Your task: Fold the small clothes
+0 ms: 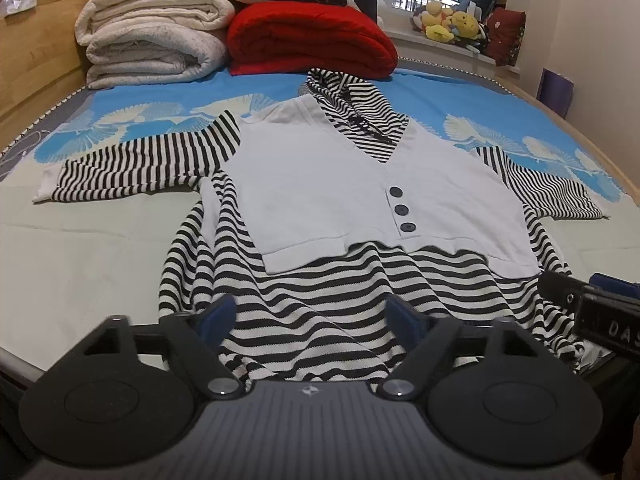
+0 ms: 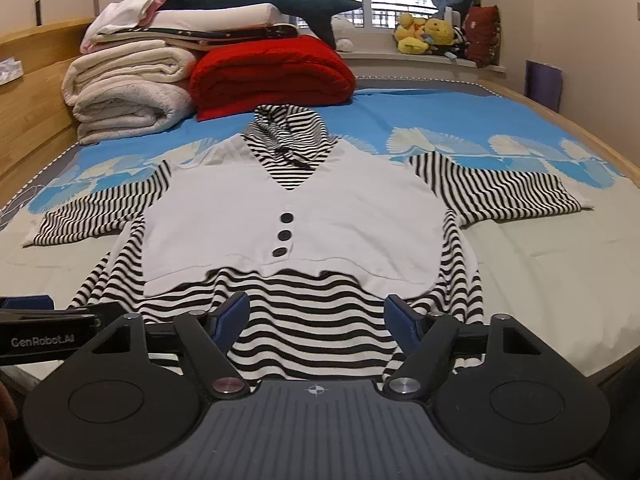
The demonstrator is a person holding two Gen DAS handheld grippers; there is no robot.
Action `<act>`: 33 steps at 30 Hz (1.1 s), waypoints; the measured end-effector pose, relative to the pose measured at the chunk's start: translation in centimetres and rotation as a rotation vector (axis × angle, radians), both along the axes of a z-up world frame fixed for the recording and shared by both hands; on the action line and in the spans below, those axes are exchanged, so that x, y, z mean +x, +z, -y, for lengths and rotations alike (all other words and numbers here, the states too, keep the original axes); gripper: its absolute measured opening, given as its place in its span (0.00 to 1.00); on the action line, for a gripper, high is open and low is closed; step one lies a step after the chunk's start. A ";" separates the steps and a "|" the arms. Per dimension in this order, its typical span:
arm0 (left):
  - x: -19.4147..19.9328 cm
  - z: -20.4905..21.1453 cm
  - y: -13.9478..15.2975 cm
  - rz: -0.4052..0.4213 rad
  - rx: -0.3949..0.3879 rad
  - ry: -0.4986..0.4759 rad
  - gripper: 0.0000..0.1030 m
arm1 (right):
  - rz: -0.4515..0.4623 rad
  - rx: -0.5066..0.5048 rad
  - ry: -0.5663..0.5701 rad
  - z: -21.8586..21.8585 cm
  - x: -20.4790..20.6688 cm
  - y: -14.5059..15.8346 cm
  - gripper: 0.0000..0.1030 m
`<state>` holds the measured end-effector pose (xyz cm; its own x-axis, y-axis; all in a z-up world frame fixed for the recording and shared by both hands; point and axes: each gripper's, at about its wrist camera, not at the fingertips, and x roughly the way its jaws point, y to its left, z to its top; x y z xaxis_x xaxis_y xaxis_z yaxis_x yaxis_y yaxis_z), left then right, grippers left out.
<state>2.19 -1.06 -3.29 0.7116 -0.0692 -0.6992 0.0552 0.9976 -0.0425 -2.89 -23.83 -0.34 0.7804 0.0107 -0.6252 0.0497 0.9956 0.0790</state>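
Left wrist view: the black-and-white striped hooded top with white buttoned front (image 1: 320, 184) is seen spread flat on the bed (image 1: 80, 248), its hem straddled, ungripped, by both grippers' parted fingers (image 1: 218, 316), so hem-pinching is judged next

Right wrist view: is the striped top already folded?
No, the striped top lies spread flat on the bed, hood up and both sleeves stretched out to the sides.

Garment (image 1: 320, 184) before blankets (image 1: 156, 40) on bed (image 1: 80, 240)
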 end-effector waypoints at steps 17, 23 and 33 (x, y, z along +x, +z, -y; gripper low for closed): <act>6.2 -7.3 -5.1 -0.231 -0.036 0.251 0.68 | -0.198 -0.013 -0.327 6.7 4.4 -4.5 0.54; 6.1 -9.9 -7.4 -0.321 -0.113 0.344 0.46 | -0.307 0.007 -0.451 9.0 4.6 -7.2 0.51; 4.4 -9.0 -5.7 -0.285 -0.070 0.333 0.13 | -0.333 0.081 -0.539 11.2 3.7 -7.3 0.03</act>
<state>6.58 7.93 -8.94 0.4829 0.0767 -0.8723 -0.2922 0.9532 -0.0780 0.83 -35.00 -7.61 0.4536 -0.2716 -0.8488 0.5769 0.8154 0.0474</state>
